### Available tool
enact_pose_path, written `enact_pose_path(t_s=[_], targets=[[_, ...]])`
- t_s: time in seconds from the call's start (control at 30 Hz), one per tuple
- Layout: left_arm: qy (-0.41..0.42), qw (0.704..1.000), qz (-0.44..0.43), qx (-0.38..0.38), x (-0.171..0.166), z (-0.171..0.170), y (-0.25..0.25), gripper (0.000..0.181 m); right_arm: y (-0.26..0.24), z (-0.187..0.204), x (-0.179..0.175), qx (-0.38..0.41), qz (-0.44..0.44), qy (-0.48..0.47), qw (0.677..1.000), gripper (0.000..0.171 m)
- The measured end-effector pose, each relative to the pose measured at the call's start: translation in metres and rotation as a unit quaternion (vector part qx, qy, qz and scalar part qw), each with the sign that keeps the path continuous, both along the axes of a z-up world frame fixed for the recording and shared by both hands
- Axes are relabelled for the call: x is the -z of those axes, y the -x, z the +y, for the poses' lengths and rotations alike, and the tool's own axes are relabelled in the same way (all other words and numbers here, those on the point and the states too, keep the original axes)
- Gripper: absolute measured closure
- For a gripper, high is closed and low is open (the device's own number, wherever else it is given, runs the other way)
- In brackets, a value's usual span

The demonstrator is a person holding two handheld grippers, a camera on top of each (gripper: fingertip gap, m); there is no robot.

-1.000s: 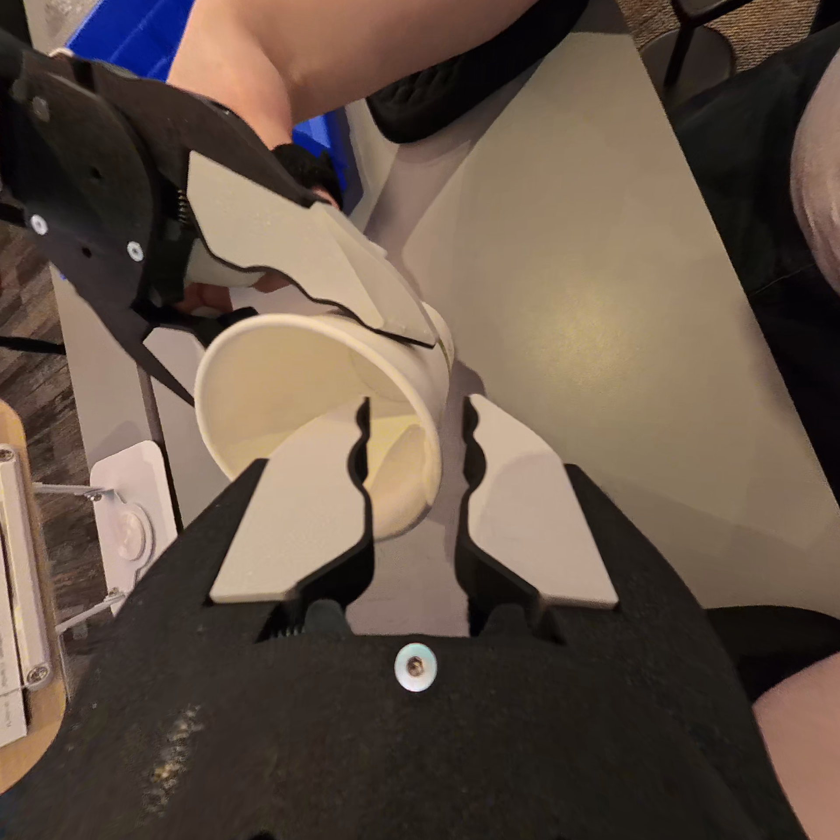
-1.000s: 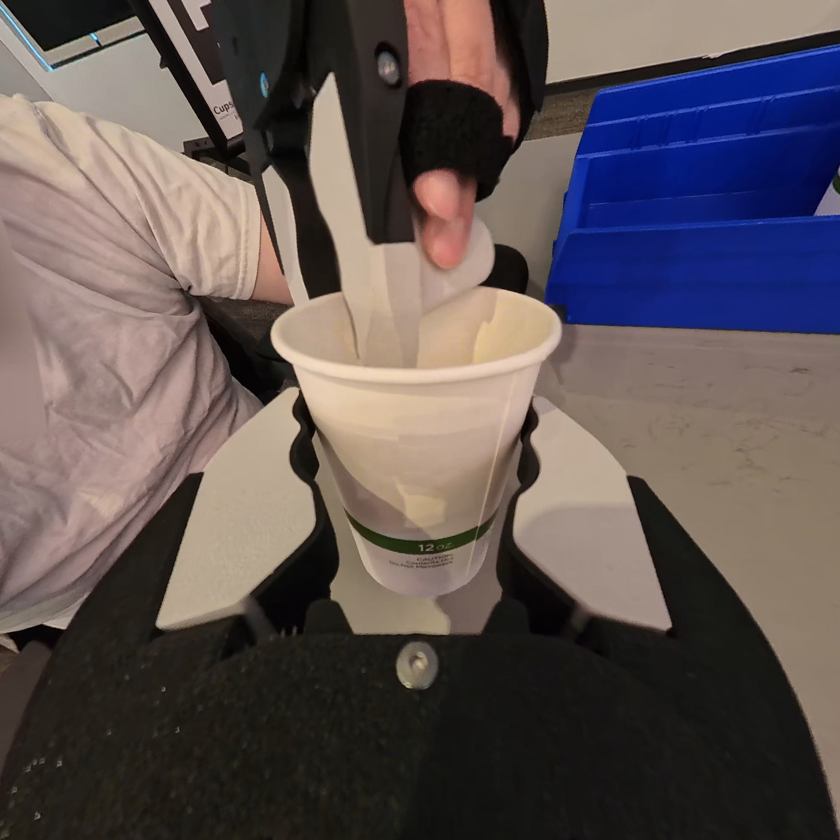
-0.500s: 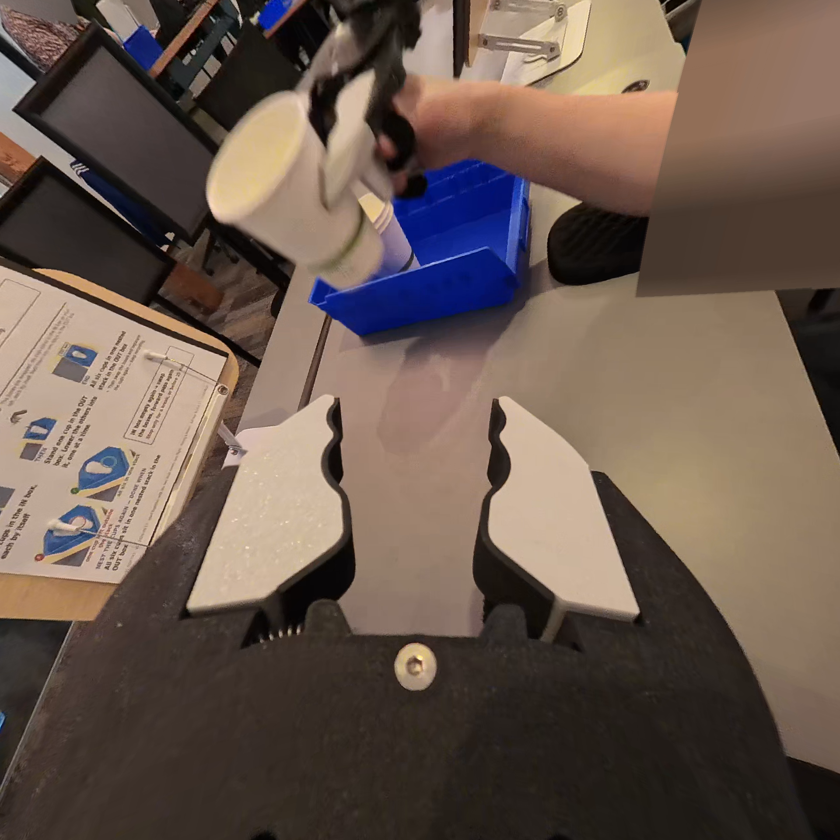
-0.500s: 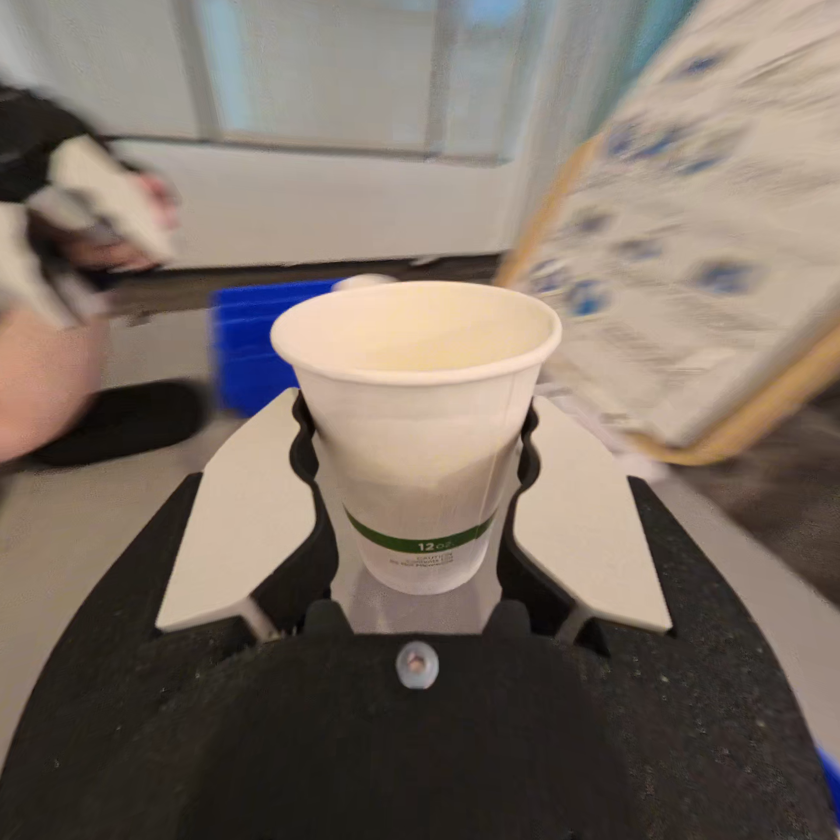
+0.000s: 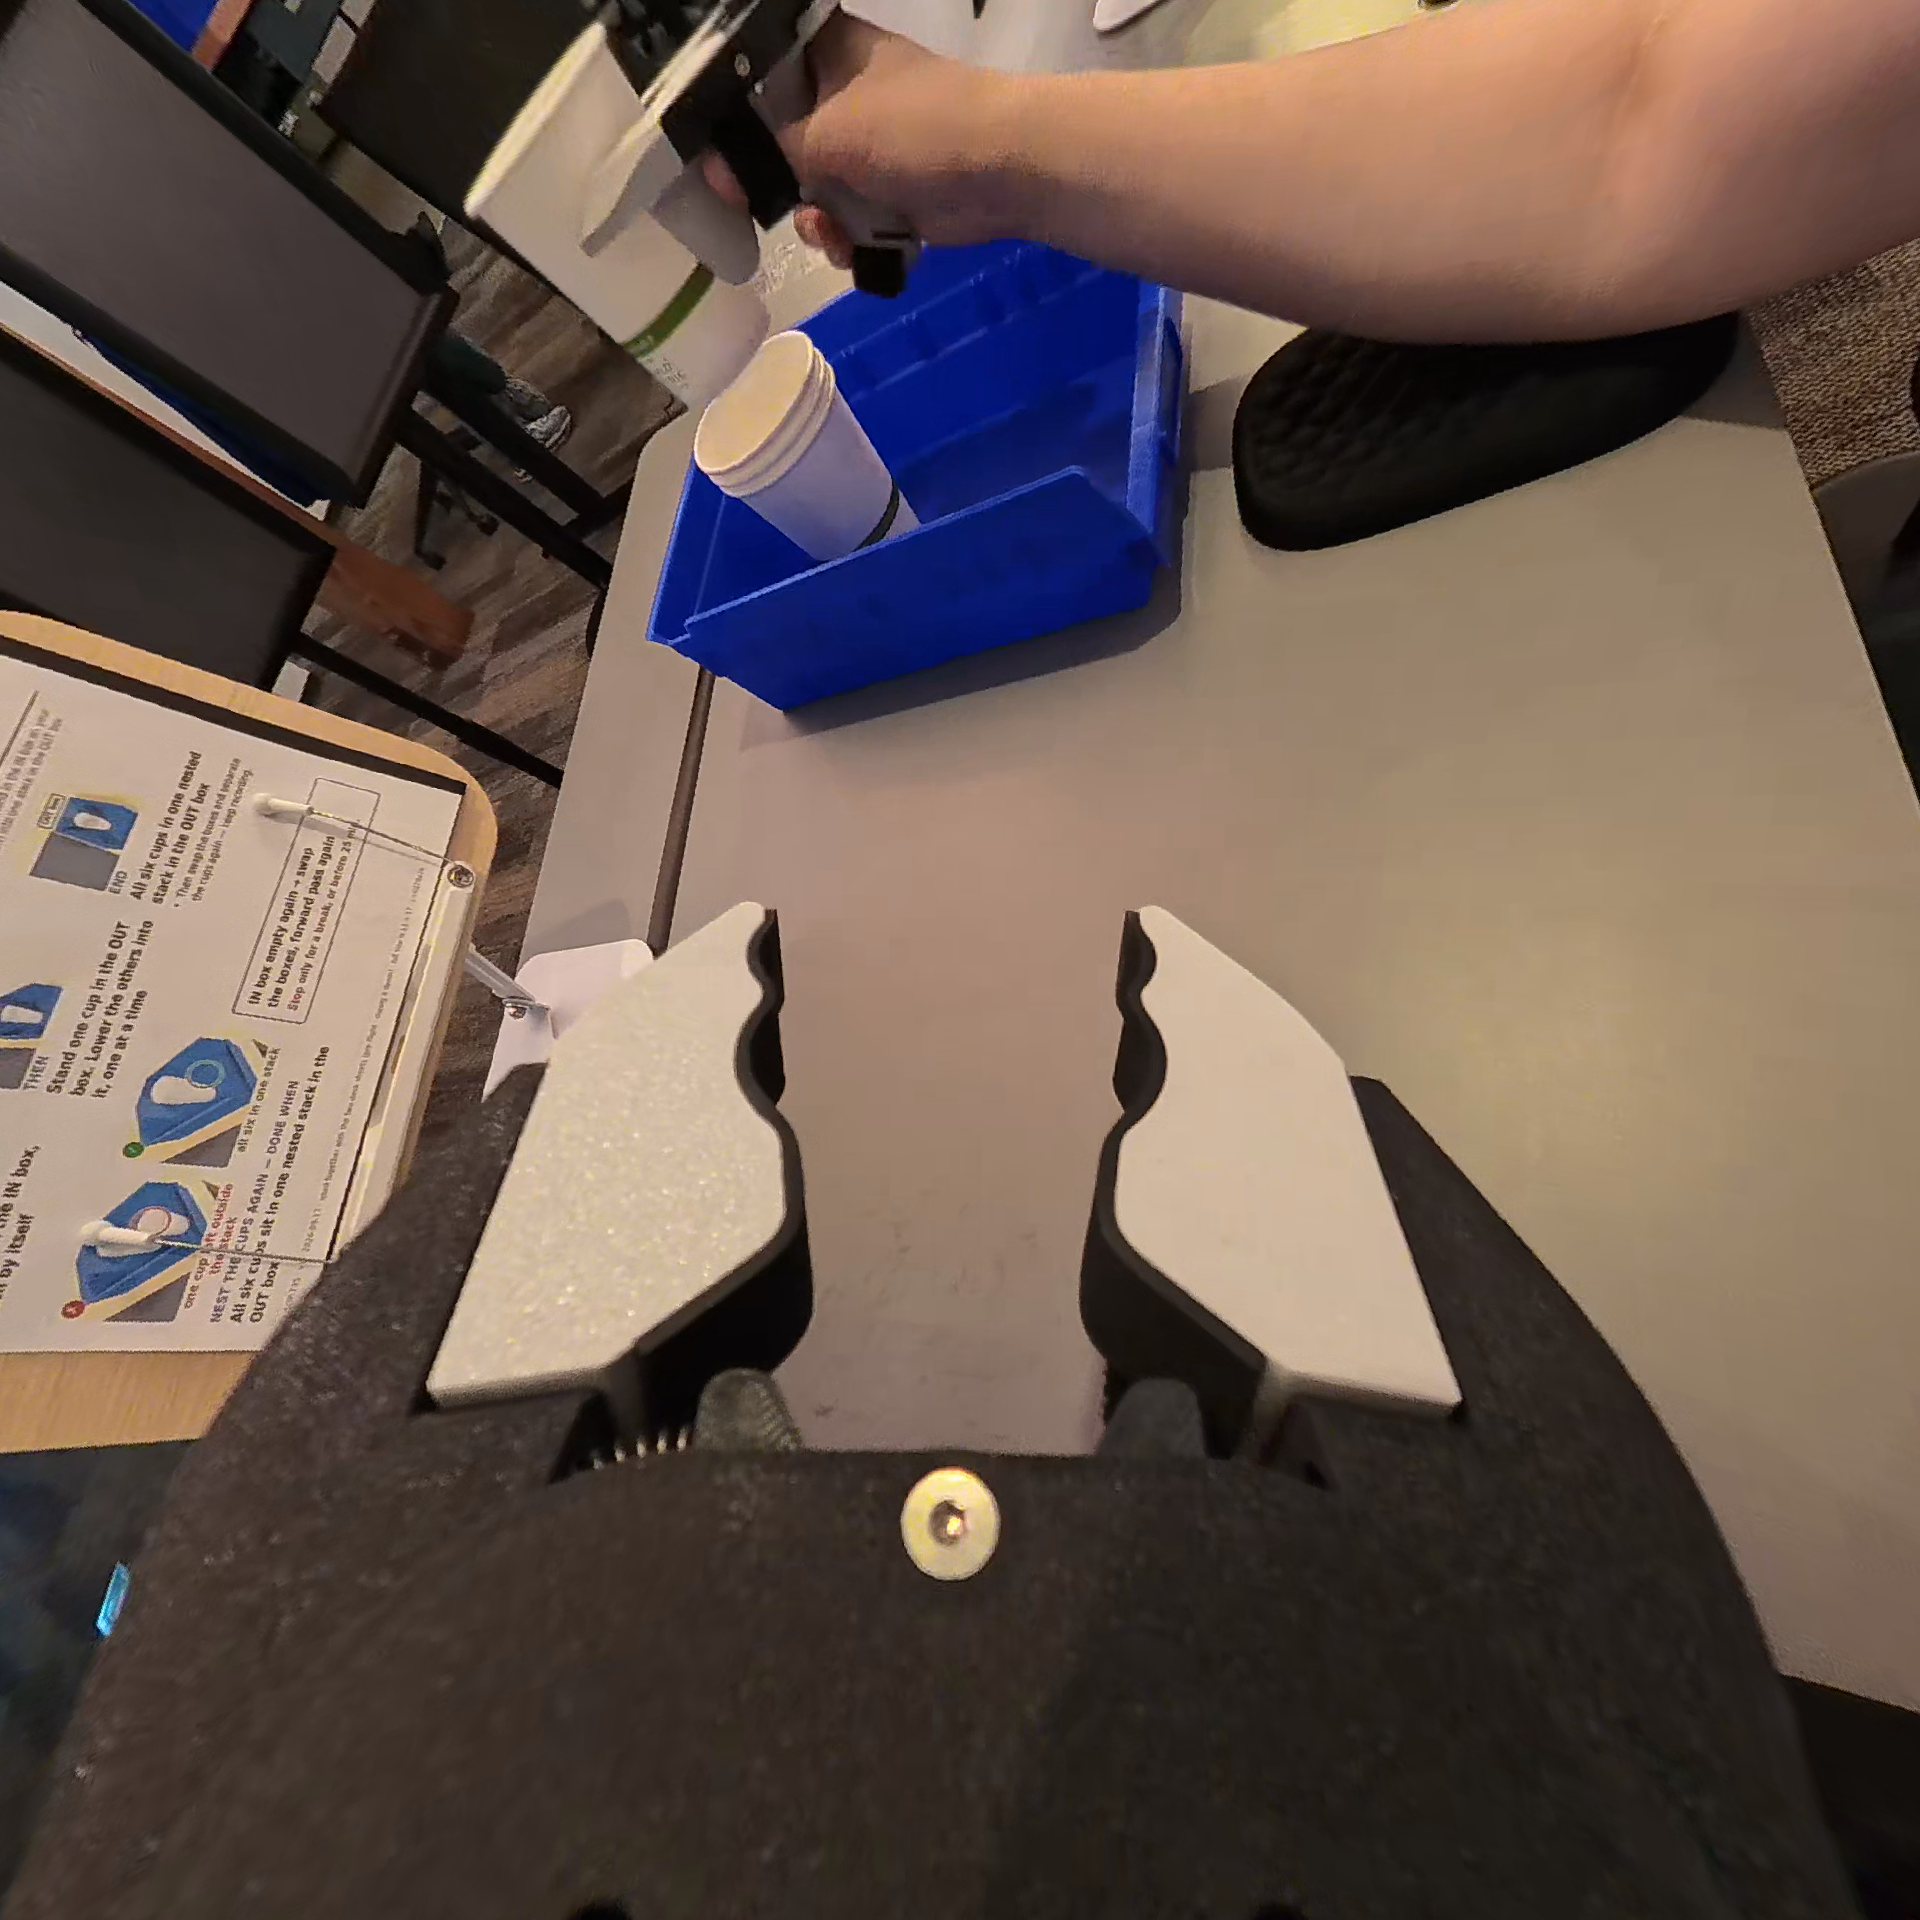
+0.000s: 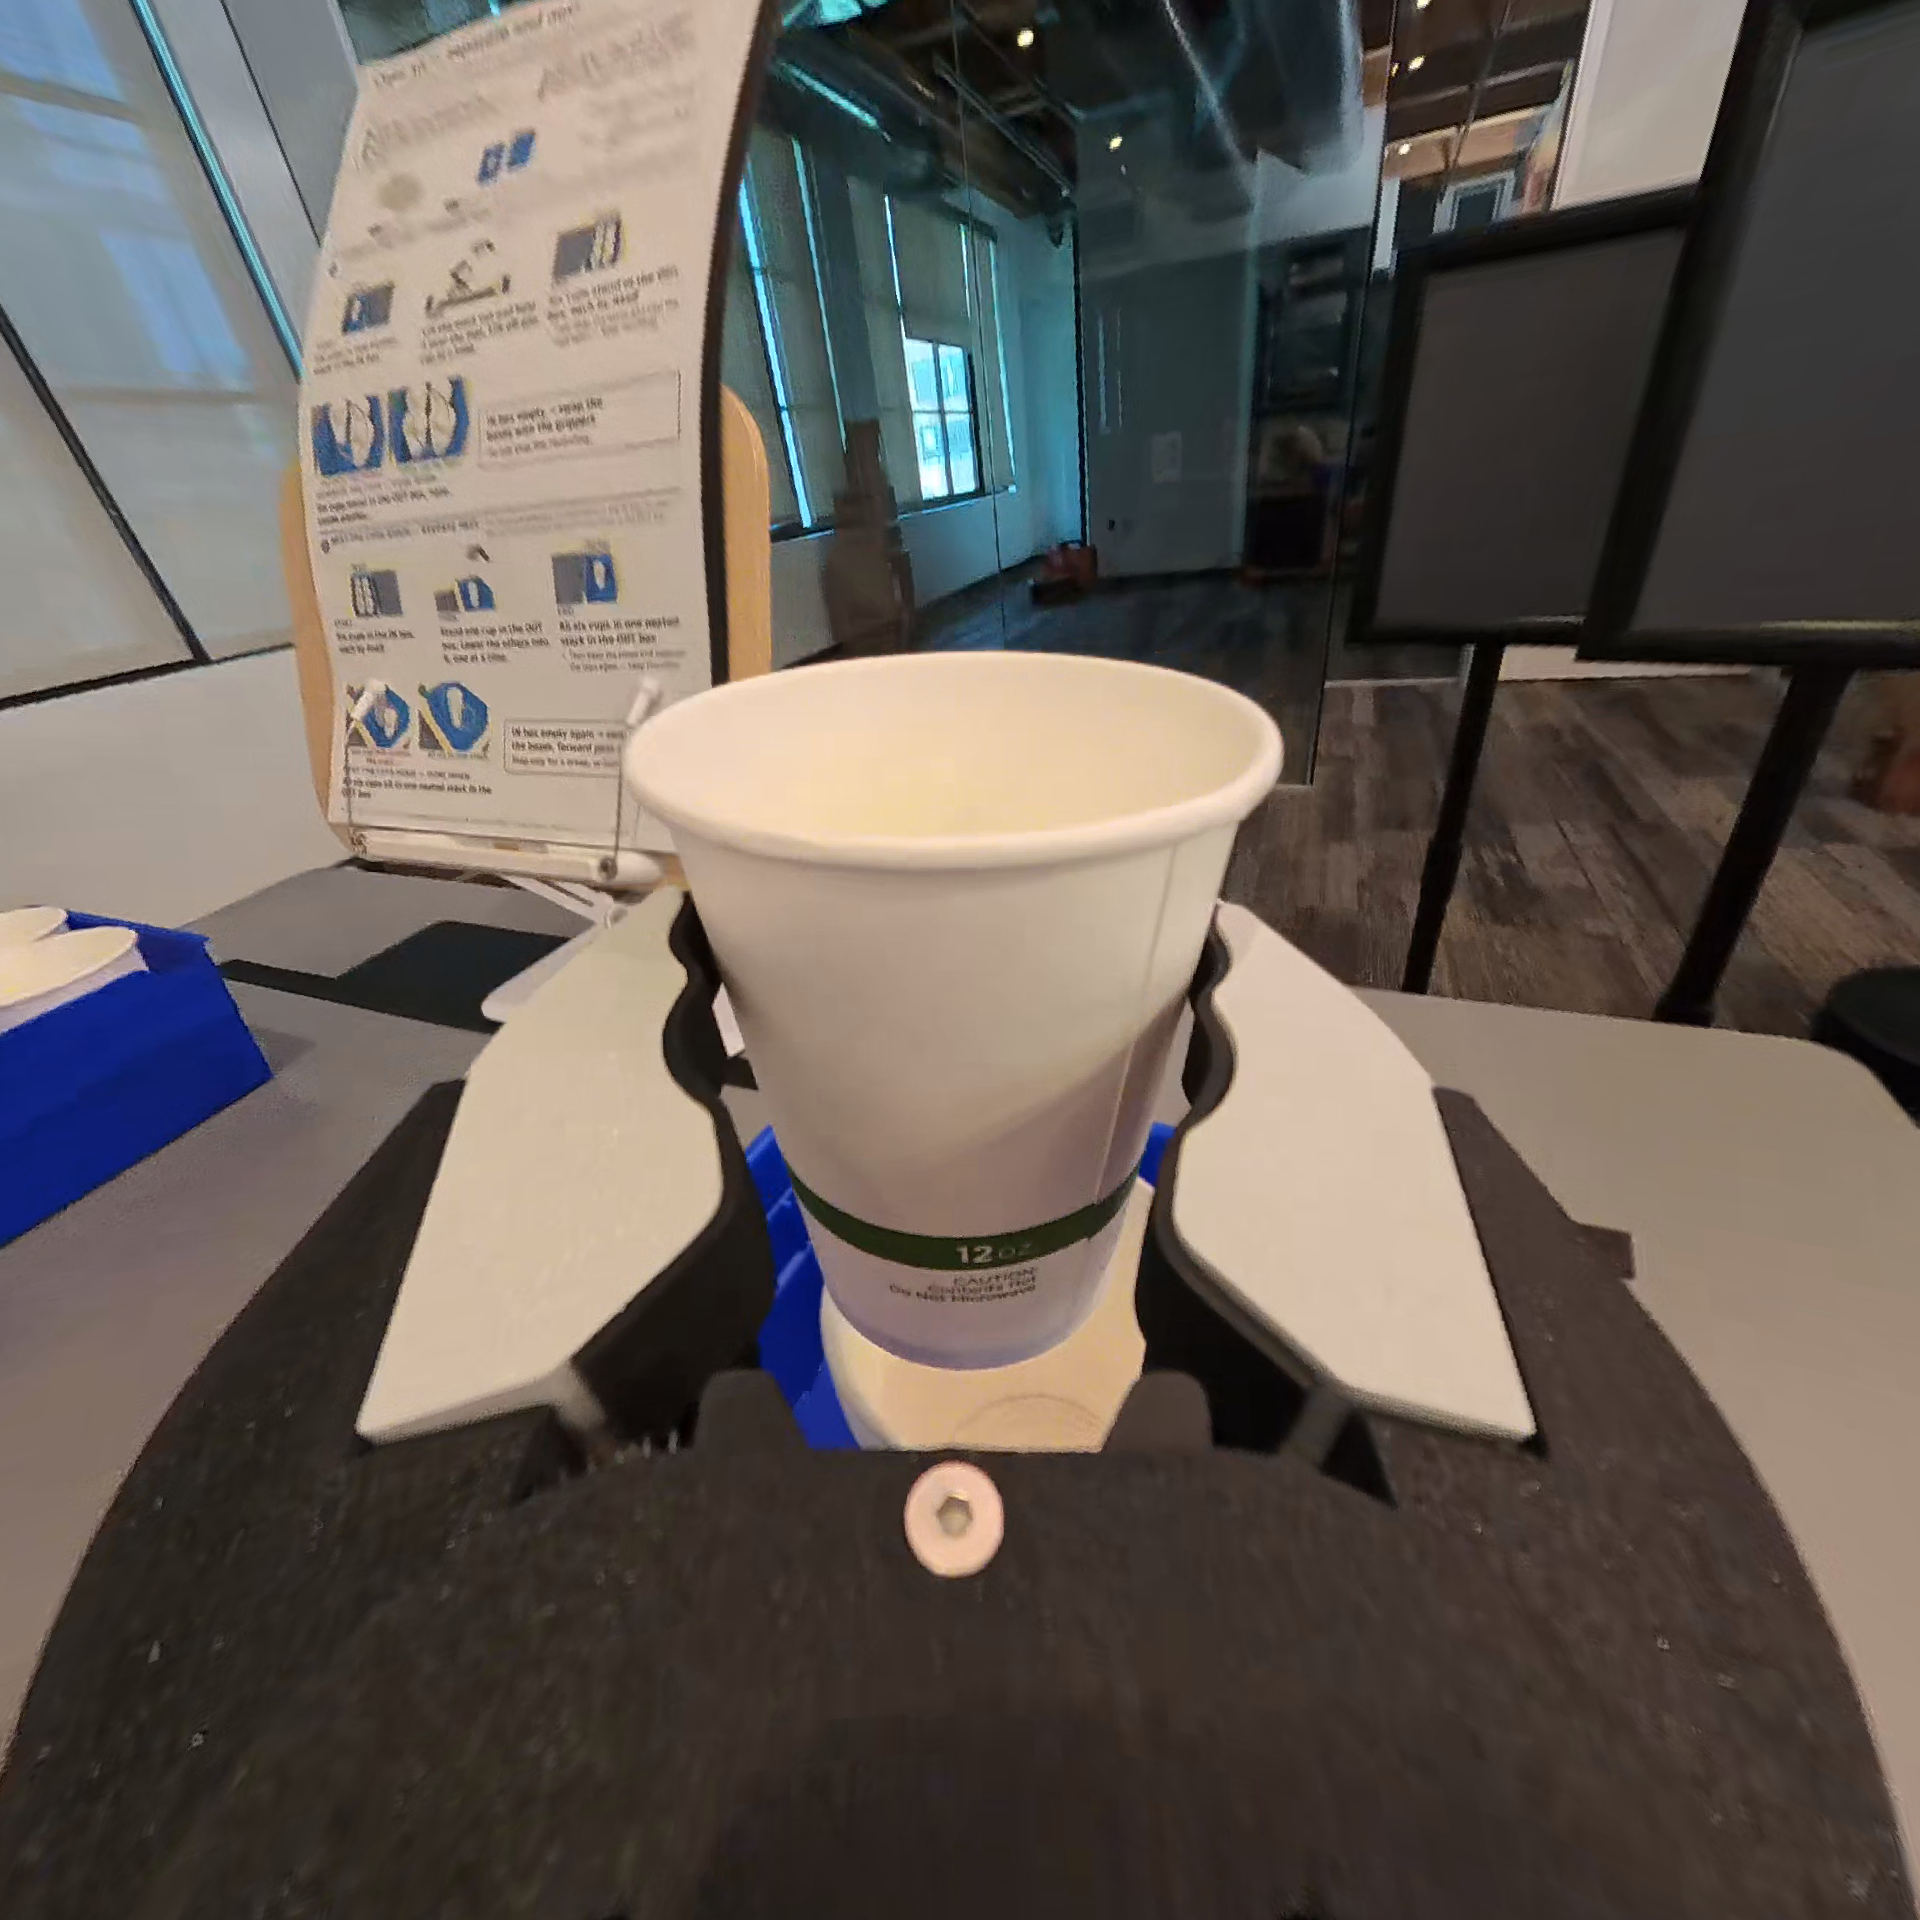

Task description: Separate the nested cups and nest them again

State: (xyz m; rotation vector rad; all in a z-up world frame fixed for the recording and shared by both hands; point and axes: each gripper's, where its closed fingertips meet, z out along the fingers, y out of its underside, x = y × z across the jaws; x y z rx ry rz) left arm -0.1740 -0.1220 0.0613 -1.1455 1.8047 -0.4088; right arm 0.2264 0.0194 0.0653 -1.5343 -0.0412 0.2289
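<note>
Beside blue bin (image 5: 935, 613): instruction board (image 5: 187, 997).

Grey table (image 5: 1351, 883) — wood-plank floor (image 6: 1558, 831), glass partition (image 6: 1039, 364), windows behind.

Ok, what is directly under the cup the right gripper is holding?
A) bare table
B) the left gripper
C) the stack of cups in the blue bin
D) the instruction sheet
C: in the right wrist view the held cup hangs over the stack of cups in the blue bin; the right gripper is shut on it.
</note>
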Motion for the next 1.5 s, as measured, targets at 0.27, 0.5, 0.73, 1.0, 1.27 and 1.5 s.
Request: enact_pose_path(t_s=[0.27, 0.5, 0.73, 1.0, 1.27, 1.5], targets=[[0.0, 1.0, 0.012, 0.003, 0.006, 0.0, -0.002, 0.121, -0.004, 0.015, 0.037, 0.009, -0.023, 0.057, 0.998, 0.084], [-0.002, 1.0, 0.028, 0.003, 0.013, 0.0, -0.006, 0.122, 0.006, 0.016, 0.057, -0.018, -0.06, 0.142, 0.988, 0.084], [-0.002, 0.999, 0.038, 0.005, 0.018, 0.0, -0.01, 0.123, 0.007, 0.006, 0.074, -0.001, -0.109, 0.253, 0.961, 0.082], [-0.003, 0.999, 0.043, 0.004, 0.02, 0.0, -0.01, 0.123, 0.0, -0.007, 0.085, 0.048, -0.158, 0.341, 0.926, 0.082], [-0.006, 0.999, 0.045, 0.002, 0.02, 0.0, -0.009, 0.124, -0.005, -0.022, 0.093, 0.095, -0.185, 0.409, 0.888, 0.081], [-0.018, 0.998, 0.051, -0.018, 0.018, 0.009, -0.002, 0.124, 0.001, -0.033, 0.077, 0.107, -0.196, 0.408, 0.885, 0.081]])
